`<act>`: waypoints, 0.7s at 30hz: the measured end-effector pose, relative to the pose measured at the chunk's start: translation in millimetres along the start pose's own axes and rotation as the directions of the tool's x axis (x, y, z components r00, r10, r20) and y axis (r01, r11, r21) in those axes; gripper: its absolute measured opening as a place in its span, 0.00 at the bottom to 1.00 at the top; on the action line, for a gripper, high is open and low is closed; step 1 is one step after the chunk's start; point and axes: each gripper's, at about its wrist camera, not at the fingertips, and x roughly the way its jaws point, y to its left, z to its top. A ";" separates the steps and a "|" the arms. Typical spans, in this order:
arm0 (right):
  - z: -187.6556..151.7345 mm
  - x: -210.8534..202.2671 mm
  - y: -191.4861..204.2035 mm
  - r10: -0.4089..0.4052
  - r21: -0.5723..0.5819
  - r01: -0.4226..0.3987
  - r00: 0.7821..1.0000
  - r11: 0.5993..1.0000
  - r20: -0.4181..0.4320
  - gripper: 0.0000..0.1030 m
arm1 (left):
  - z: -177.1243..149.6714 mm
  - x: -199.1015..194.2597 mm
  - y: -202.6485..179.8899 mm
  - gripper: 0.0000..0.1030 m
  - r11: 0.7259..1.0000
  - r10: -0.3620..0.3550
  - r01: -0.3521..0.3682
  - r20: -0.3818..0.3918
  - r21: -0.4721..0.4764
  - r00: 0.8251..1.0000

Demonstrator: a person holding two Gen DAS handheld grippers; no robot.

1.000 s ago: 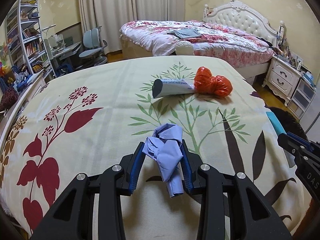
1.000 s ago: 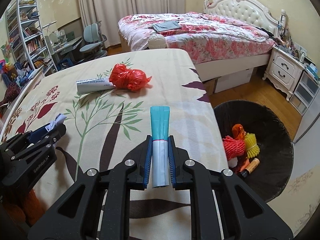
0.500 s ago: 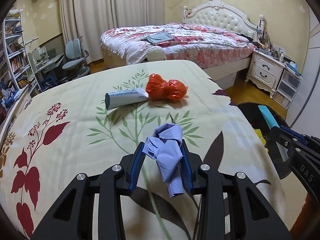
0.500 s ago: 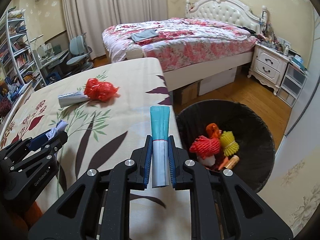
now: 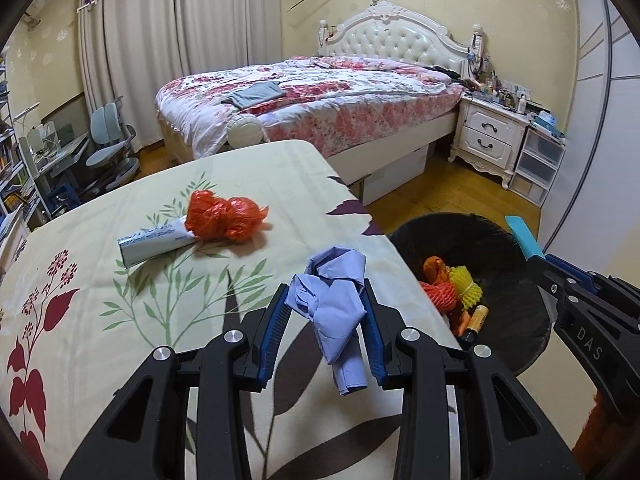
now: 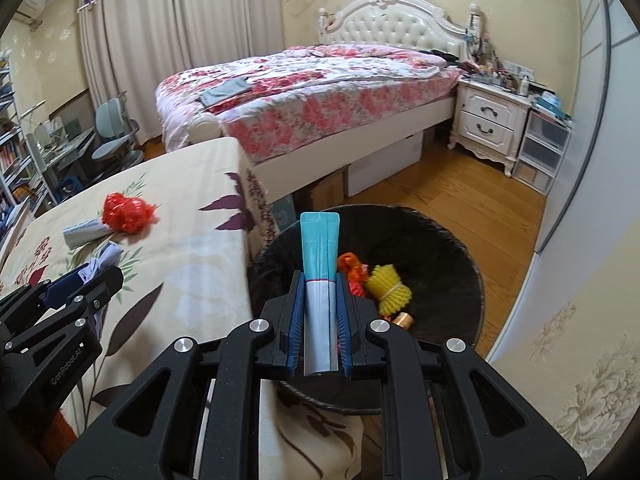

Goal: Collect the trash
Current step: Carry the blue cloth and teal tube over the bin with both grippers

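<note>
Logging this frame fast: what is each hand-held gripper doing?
Left hand-held gripper: closed on the crumpled blue cloth.
Right hand-held gripper: closed on the teal-and-white packet.

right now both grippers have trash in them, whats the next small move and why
Probably open the right gripper: its teal and white packet hangs over the black bin, so it should drop in. The left gripper, shut on the crumpled blue paper, is above the table.

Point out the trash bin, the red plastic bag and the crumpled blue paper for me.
trash bin (image 6: 448, 240): right wrist view, on its black inner wall.
red plastic bag (image 5: 222, 218): left wrist view, middle of the bundle.
crumpled blue paper (image 5: 334, 298): left wrist view, its centre.
</note>
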 end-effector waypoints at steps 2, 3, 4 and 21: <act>2.1 1.7 -7.4 -0.013 0.013 0.013 1.000 1.000 0.004 0.15 | 3.8 3.7 -9.5 0.36 1.000 -0.012 0.012 0.002 0.010 1.000; 3.3 2.3 -10.5 -0.017 0.018 0.017 1.000 1.000 0.006 0.15 | 5.4 5.4 -13.5 0.36 1.000 -0.018 0.018 0.003 0.014 1.000; 4.6 3.4 -14.5 -0.023 0.025 0.022 1.000 0.999 0.009 0.15 | 7.2 7.0 -17.1 0.36 1.000 -0.021 0.021 0.005 0.017 1.000; 10.0 33.3 -61.0 -0.107 0.088 0.106 0.994 0.990 0.005 0.15 | 31.6 50.4 -71.3 0.36 0.997 -0.033 0.033 0.002 0.072 0.999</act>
